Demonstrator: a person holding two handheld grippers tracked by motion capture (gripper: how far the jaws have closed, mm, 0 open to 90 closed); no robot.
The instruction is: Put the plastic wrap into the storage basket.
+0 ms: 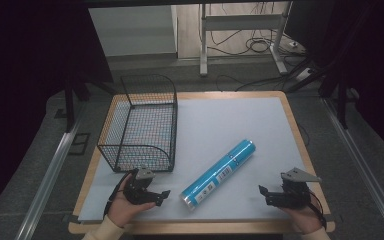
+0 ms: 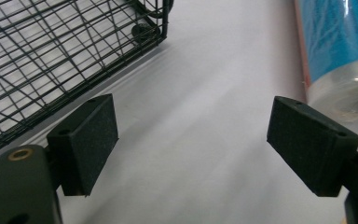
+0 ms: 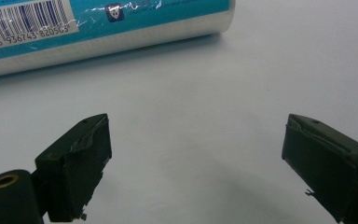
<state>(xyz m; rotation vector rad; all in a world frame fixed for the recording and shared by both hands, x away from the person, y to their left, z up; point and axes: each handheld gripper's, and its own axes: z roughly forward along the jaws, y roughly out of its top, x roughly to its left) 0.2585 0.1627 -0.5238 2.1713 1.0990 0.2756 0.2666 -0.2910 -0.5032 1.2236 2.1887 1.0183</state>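
Blue glossy plastic-wrapped cylinder, lying diagonally on pale grey matte tabletop.
Black wire-mesh basket far left; left gripper and right gripper jaws spread, empty.

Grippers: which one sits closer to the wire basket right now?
The left gripper, at the table's near left, just in front of the black wire basket. The right gripper is across the blue tube, near the right edge.

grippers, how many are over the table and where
2. The left gripper is at the near edge in front of the wire basket, jaws open. The right gripper is near the right corner, right of the blue tube, jaws open.
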